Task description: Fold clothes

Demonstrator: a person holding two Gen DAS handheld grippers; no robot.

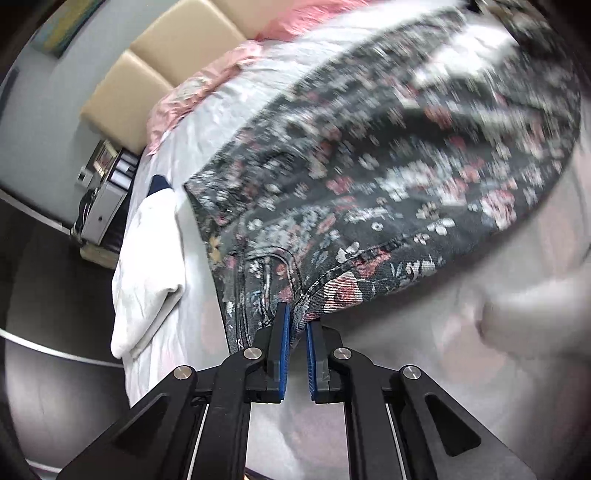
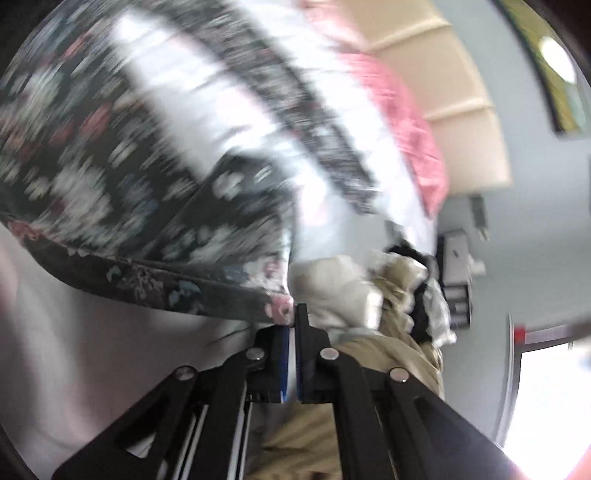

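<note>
A pink pillow (image 1: 207, 74) lies at the head end of the bed (image 1: 236, 96), against the cream padded headboard (image 1: 159, 62). A framed picture (image 1: 62, 26) hangs on the wall.

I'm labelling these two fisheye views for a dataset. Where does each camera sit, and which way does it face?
Left wrist: rides the left gripper, looking down along its fingers at the floral garment on the bed; only the gripper shows, pinching cloth near a seam.
Right wrist: rides the right gripper, facing the garment's hem, with a clothes pile beyond; only the gripper shows, shut on the hem.
Shared: the floral garment, pink bedding, padded headboard.
</note>
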